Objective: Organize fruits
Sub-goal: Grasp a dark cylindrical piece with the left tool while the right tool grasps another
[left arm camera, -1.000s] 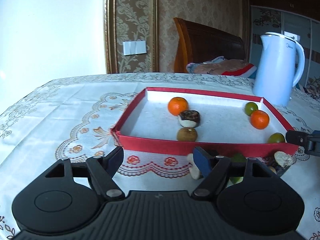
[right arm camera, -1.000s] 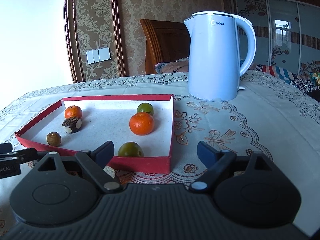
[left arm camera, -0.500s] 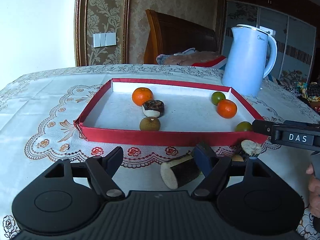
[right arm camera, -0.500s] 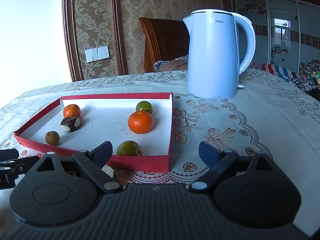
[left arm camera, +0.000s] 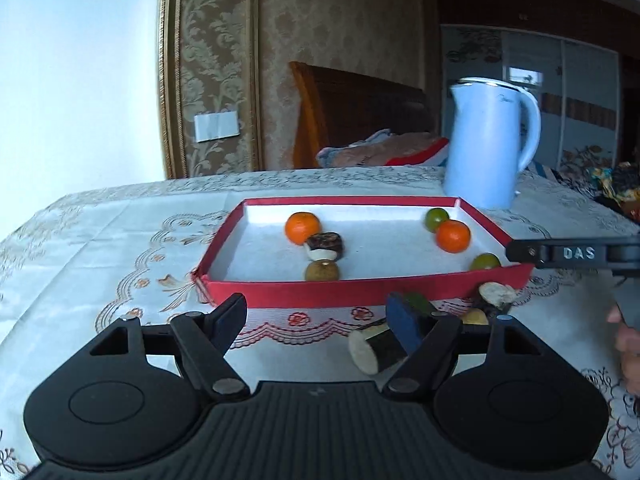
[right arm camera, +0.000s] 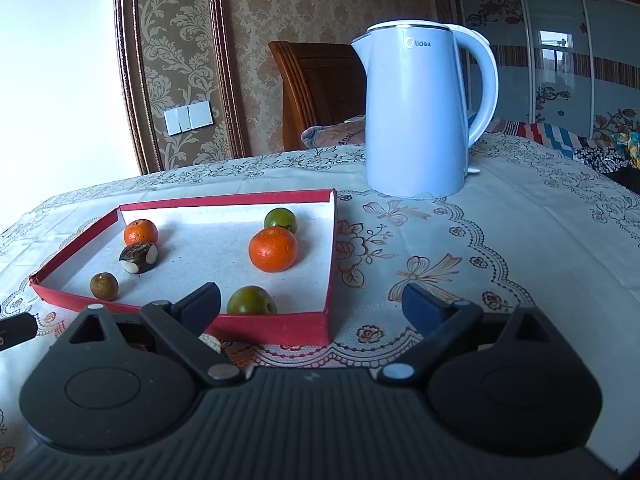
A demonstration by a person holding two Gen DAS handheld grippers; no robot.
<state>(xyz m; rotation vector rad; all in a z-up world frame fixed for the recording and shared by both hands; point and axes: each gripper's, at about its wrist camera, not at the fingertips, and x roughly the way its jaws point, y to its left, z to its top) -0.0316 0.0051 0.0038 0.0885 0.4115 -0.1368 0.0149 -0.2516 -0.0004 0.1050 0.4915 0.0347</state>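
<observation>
1. Left wrist view: the left claw [left arm camera: 316, 316] stands apart over the counter [left arm camera: 100, 240] with nothing between its fingers. Just beyond its right finger a cut dark-skinned chunk [left arm camera: 376, 350] lies on the cloth, and further loose pieces [left arm camera: 494, 294] sit near the tray's near-right corner. The red tray [left arm camera: 320, 294] already holds two oranges [left arm camera: 303, 228], three green fruits [left arm camera: 485, 262], a brown one and a dark chunk. The right claw's finger, marked DAS, reaches in from the right at the tray's corner.

2. Right wrist view: the right claw [right arm camera: 312, 304] has just been opening and its fingers are wide apart, empty, straddling the tray's near-right corner. A green fruit [right arm camera: 252, 300] lies inside, against the near wall. The blue kettle [right arm camera: 416, 112] stands far right, well apart.

3. Judgement: a fruit seems just dropped in, and the step in hand is fetching the loose pieces. Next, the left claw should shift right, centre on the cut chunk, close across its round sides, then lift it over the red wall.
</observation>
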